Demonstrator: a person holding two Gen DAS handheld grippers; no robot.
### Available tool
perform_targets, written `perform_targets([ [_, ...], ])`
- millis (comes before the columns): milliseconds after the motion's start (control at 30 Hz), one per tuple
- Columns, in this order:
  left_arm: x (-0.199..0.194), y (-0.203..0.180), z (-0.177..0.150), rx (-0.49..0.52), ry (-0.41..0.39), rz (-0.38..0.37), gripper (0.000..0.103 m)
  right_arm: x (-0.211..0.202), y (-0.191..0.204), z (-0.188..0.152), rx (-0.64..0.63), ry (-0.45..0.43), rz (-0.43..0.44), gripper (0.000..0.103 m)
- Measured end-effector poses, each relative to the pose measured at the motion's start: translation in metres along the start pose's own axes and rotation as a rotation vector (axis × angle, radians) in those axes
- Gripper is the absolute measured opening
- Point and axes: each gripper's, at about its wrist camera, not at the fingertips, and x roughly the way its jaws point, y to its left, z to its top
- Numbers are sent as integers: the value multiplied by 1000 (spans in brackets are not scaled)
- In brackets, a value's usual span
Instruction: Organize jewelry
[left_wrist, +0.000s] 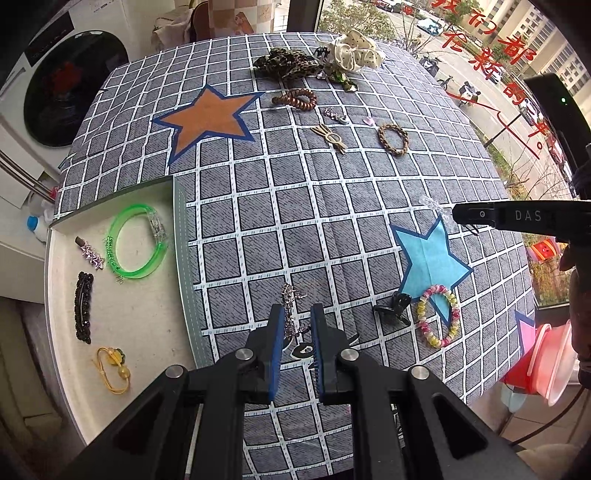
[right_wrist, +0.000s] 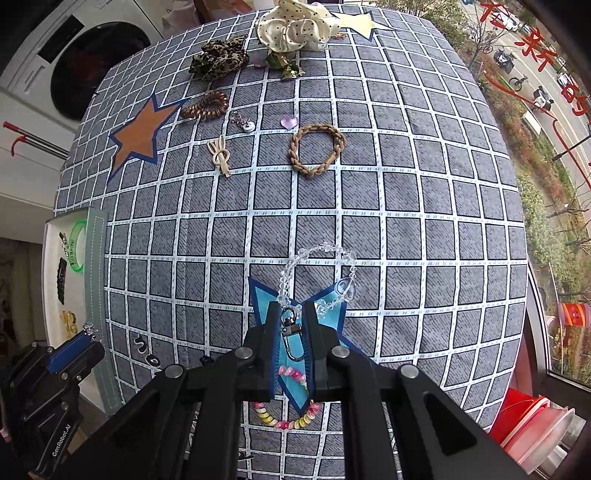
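My left gripper (left_wrist: 297, 314) is shut on a silver rhinestone chain (left_wrist: 292, 295) that hangs between its blue pads above the cloth; it also shows in the right wrist view (right_wrist: 90, 328). My right gripper (right_wrist: 290, 314) is shut on the metal clasp (right_wrist: 289, 325) of a clear crystal bead bracelet (right_wrist: 321, 269), held above the light-blue star (right_wrist: 258, 295). A white tray (left_wrist: 147, 314) at the left holds a green bangle (left_wrist: 138, 242), a star clip (left_wrist: 90, 253), a black beaded barrette (left_wrist: 83, 314) and a yellow bead tie (left_wrist: 112, 369).
On the checked cloth lie a pastel spiral bracelet (left_wrist: 439, 317), a black claw clip (left_wrist: 393, 308), a braided tan ring (right_wrist: 317, 149), a beige clip (right_wrist: 220, 155), a brown coil tie (right_wrist: 205, 105), a purple heart (right_wrist: 289, 121), leopard (right_wrist: 219, 59) and cream (right_wrist: 295, 27) scrunchies.
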Motion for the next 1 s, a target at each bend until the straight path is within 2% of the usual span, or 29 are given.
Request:
perform_targets([
  [267,-18,27,-3,-62,-31,-12,21,-14,17,3,-15,-13,18,12],
  [333,-24,37,-4,-85,-43,-17,21,-19,27,3,-24,-19,23,12],
  [400,-30,49,-7,-115,-54,-21,21,-22,37,5,-35,-25,34,5],
  [700,-44,102,-29,-239,-68,-6,21,-29,83,7,-118,-41,70,5],
  [767,-45,110,-35,-254,-66,1,21,-25,86,2,-122,-29,79,5],
  [867,-44,120,-42,-273,-63,8,21,-3,80,-4,-95,47,109,6],
  [933,-41,125,-47,-285,-56,11,21,18,58,-17,-59,103,102,20],
  [1000,-38,127,-51,-291,-47,12,21,30,50,-24,-26,128,94,68],
])
